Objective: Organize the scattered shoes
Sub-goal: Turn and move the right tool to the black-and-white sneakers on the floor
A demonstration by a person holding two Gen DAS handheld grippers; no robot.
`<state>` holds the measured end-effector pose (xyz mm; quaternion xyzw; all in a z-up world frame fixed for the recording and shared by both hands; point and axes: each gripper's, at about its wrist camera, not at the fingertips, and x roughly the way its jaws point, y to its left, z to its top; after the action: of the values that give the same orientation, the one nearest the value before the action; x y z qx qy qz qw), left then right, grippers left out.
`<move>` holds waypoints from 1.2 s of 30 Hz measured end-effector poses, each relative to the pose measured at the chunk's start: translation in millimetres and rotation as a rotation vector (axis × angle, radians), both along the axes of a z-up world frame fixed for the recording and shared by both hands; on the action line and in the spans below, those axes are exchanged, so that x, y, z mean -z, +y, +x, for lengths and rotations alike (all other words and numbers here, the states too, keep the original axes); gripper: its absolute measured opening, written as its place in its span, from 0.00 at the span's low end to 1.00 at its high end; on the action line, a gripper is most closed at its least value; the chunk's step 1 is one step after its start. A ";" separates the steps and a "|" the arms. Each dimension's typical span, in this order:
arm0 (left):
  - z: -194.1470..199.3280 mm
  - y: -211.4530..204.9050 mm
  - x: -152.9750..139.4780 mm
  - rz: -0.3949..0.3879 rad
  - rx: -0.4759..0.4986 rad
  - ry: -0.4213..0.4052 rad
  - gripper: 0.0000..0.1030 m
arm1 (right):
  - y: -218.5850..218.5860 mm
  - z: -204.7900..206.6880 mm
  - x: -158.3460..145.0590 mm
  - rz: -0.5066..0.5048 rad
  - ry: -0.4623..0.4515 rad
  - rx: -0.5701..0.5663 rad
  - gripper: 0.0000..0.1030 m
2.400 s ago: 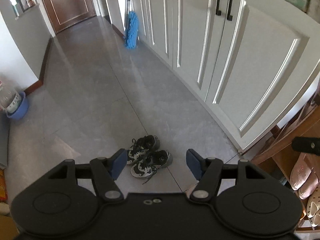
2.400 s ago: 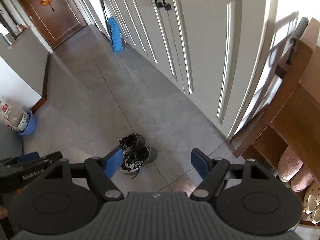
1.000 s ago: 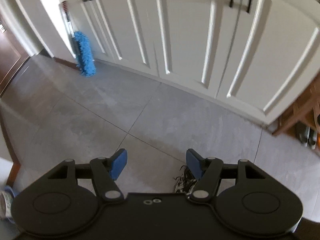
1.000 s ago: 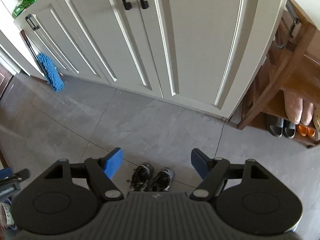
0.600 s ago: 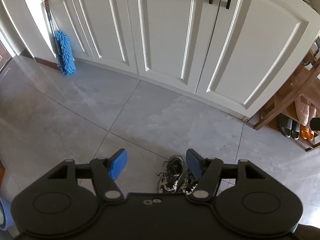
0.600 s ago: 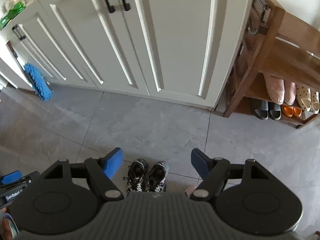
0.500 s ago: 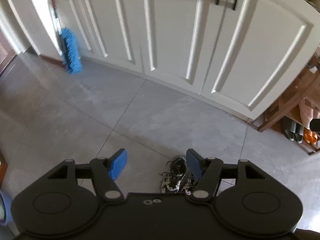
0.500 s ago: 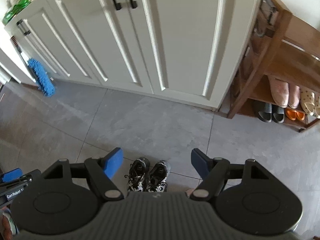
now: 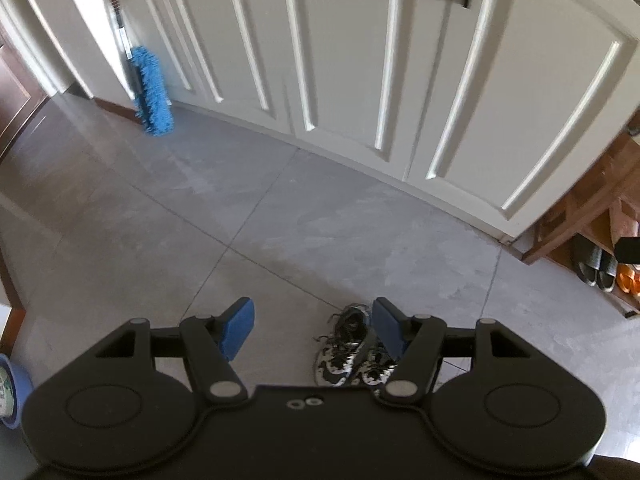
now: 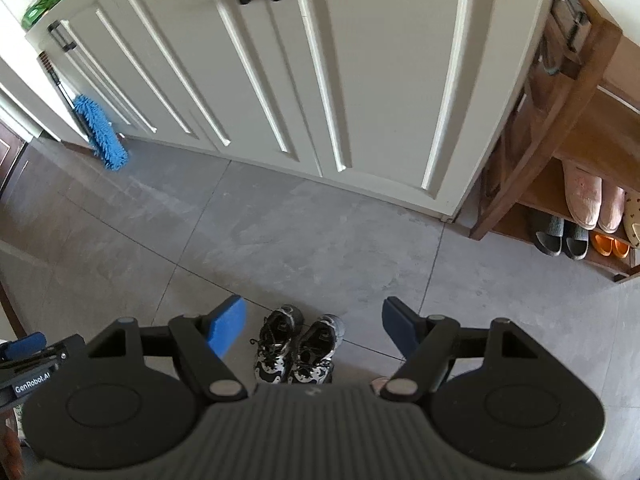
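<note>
A pair of black-and-white sneakers [image 10: 296,350] stands side by side on the grey tiled floor, toes toward the white cabinets. In the right wrist view they sit between the open blue-padded fingers of my right gripper [image 10: 314,322], which hangs well above them. My left gripper [image 9: 314,326] is open too, also high above the floor. In the left wrist view the sneakers [image 9: 344,346] show under its right finger, which hides part of one shoe. Neither gripper holds anything.
White cabinet doors [image 10: 320,60] fill the far side. A wooden shoe rack [image 10: 560,168] at the right holds pink slippers [image 10: 584,196], grey slippers [image 10: 560,236] and orange ones [image 10: 608,246]. A blue mop [image 9: 154,88] leans at the left. A blue basin [image 9: 12,396] sits at the far left.
Both views have swung slightly left over the last half second. The sneakers stay in place on the floor, and both grippers remain open.
</note>
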<state>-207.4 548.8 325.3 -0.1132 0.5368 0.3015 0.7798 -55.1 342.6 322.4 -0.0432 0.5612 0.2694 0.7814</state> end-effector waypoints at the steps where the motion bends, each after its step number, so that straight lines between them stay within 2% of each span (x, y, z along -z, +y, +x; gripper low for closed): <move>1: 5.4 -3.4 0.1 0.002 0.009 0.004 0.63 | -6.1 3.5 2.5 -0.001 0.007 0.014 0.78; 7: 30.4 -23.2 7.9 0.016 0.045 0.042 0.63 | -43.0 24.5 17.2 -0.006 0.047 0.096 0.80; 12: 53.1 -47.4 15.4 0.013 0.127 0.075 0.63 | -72.9 38.5 30.0 -0.008 0.084 0.160 0.80; 19: 73.9 -66.3 23.7 -0.001 0.247 0.091 0.63 | -99.8 41.1 35.2 -0.004 0.088 0.229 0.80; 23: 80.0 -69.1 28.2 -0.004 0.310 0.095 0.63 | -113.4 33.0 37.5 -0.011 0.092 0.312 0.80; 30: 76.5 -54.2 47.4 -0.039 0.461 0.116 0.63 | -103.5 4.3 40.3 -0.044 0.094 0.413 0.80; 36: 65.4 -15.8 56.8 -0.059 0.566 0.115 0.63 | -56.3 -39.8 47.1 -0.083 0.127 0.496 0.80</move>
<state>-142.1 533.0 268.5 0.0360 0.5988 0.0621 0.7977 -94.9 286.3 275.3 0.0807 0.6134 0.0485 0.7842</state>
